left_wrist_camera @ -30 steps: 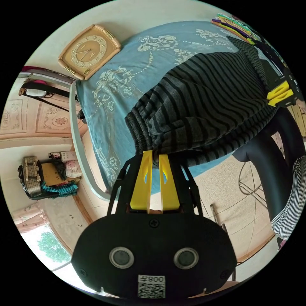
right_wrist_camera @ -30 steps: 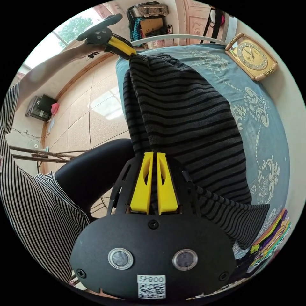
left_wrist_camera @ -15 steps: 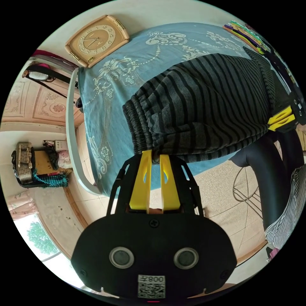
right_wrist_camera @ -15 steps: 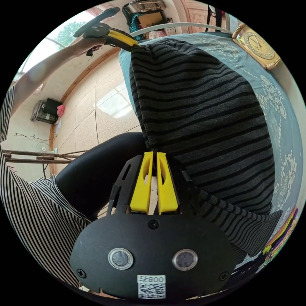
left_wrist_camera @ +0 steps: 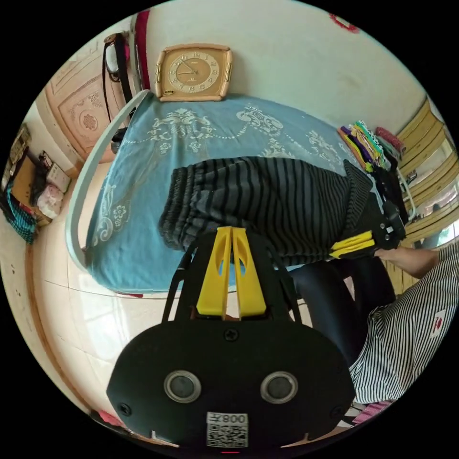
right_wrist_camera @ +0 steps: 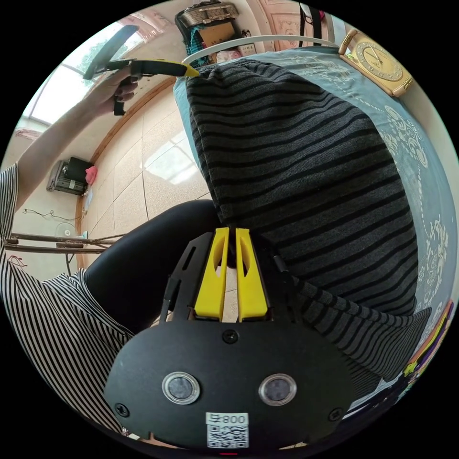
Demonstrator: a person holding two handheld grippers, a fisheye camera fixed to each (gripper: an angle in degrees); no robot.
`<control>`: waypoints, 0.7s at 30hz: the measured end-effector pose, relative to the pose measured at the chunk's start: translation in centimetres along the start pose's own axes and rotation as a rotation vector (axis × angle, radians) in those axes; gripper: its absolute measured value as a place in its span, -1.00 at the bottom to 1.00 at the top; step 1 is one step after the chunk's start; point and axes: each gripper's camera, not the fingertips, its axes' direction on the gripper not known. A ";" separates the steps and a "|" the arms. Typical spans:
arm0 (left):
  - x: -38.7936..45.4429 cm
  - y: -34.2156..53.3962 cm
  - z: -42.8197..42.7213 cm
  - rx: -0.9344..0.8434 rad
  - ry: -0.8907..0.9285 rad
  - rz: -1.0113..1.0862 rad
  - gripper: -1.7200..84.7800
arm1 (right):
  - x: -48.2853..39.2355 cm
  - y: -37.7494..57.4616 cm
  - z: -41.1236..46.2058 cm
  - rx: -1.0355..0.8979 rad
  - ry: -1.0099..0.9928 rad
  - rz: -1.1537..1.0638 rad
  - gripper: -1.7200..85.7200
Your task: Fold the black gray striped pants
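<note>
L tool (left_wrist_camera: 231,229) and R tool (right_wrist_camera: 229,230) both clamped on the striped pants (left_wrist_camera: 267,205), jaws near closed w/ cloth edge pinched between. Vs 1 s ago: pants carried from a hanging bunch to a flatter span over the blue bed (left_wrist_camera: 143,158), waistband end at L. Judged: lay-down step of the fold nearly done; release next.

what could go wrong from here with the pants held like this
Each gripper pinches only an edge of the striped pants: the left gripper at the waistband end, the right gripper at the other. A slip could drop that end.

The pants lie along the near edge of the blue bedspread, so loose cloth might slide to the floor.
</note>
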 end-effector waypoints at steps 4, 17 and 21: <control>-1.4 1.2 4.6 -0.165 -0.040 -0.103 -0.96 | 1.2 1.4 -0.3 0.034 -0.042 0.049 -0.91; 1.2 2.9 -2.3 -0.019 -0.075 -0.169 -0.96 | 9.4 8.8 -4.4 0.191 -0.101 0.297 -0.96; 7.4 2.6 -3.4 0.039 0.017 -0.092 -0.96 | 9.7 9.4 -0.6 0.072 -0.074 0.318 -0.96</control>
